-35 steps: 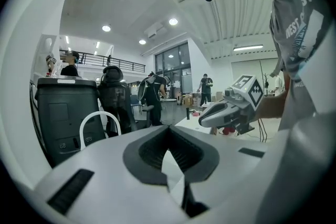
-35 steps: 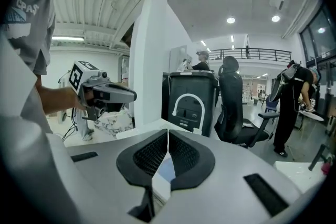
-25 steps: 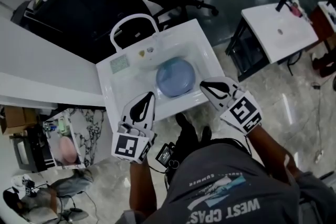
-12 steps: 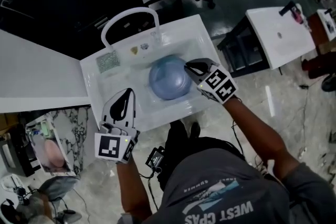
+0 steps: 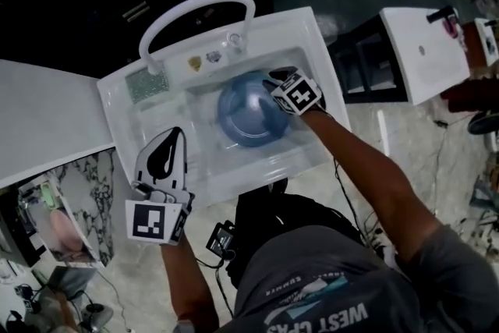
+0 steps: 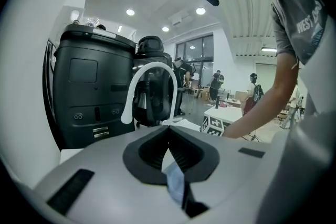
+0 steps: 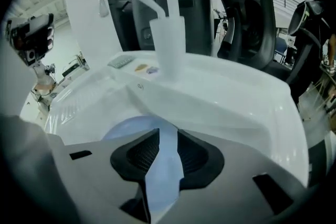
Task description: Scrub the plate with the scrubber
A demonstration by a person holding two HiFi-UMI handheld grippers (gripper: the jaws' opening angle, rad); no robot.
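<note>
A round blue plate (image 5: 248, 111) lies flat in the basin of a white sink (image 5: 312, 51). My right gripper (image 5: 274, 82) reaches in over the plate's far right rim. Its jaws are opening, and in the right gripper view (image 7: 168, 136) the plate's rim (image 7: 126, 126) shows in the gap with neither pad pressing on it. A greenish scrubber pad (image 5: 146, 86) lies on the sink's back left deck, also seen as a scrubber (image 7: 121, 62) from the right gripper. My left gripper (image 5: 165, 146) hangs over the sink's front left rim, shut and empty (image 6: 169, 136).
A white arched faucet (image 5: 195, 12) stands at the sink's back, close ahead of the right gripper as the faucet (image 7: 168, 34). Two small items (image 5: 204, 60) lie by its base. A white counter (image 5: 47, 121) adjoins on the left. A second white sink (image 5: 425, 51) stands at right.
My right gripper has moved from the sink's front right rim into the basin over the plate's far edge, and its jaws have parted. The left gripper has stayed by the front left rim.
</note>
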